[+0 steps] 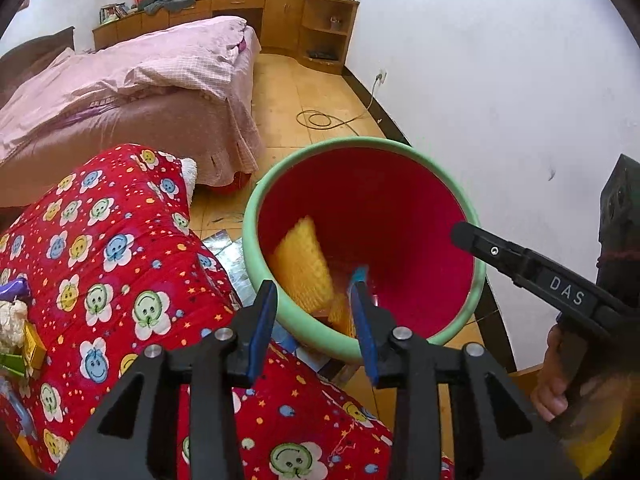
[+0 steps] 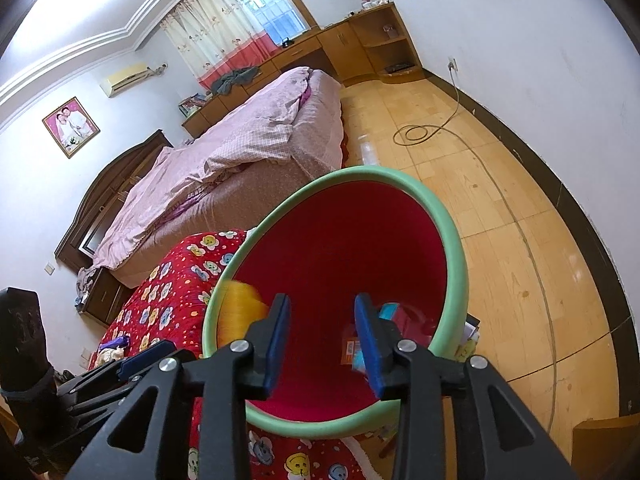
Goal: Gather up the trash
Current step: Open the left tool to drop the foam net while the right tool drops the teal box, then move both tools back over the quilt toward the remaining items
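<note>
A red bin with a green rim stands on the floor beside a red flower-print quilt. A blurred yellow mesh piece is inside the bin, and it also shows in the right wrist view. My left gripper is open and empty over the bin's near rim. My right gripper is open and empty above the bin's mouth, where packets lie at the bottom. The right gripper's finger reaches over the bin's right rim. More trash lies on the quilt at the far left.
A bed with pink covers stands behind the quilt. Wooden cabinets line the far wall. A coiled cable lies on the wooden floor. A white wall is close on the right. Shiny wrappers lie on the floor by the bin.
</note>
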The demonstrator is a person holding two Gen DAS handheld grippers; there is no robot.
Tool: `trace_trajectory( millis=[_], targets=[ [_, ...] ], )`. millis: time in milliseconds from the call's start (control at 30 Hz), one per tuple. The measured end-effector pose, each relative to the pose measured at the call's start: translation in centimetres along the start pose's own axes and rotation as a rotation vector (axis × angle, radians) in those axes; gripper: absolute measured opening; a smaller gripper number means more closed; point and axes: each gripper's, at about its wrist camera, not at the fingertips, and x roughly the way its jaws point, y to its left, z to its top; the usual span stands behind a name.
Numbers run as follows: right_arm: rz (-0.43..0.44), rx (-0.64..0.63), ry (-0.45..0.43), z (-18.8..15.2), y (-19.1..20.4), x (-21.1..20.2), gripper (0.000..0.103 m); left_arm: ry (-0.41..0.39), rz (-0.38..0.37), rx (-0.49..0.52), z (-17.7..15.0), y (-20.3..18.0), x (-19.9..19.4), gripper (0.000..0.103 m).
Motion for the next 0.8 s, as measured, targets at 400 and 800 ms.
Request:
trace_trajectory(
  millis=[400,800],
  targets=[
    [0.022,-0.037,-0.009,-0.5,1.9,-1.4,0.038,-0.038,0.025,-0.06,-1.5,1.8,-3.6,0.038],
    [0.069,-0.101,0.046,-2.7,6.2,-1.7,0.04,-0.069,0.108,-0.182,-4.6,6.8,-7.6,0.038]
  ],
)
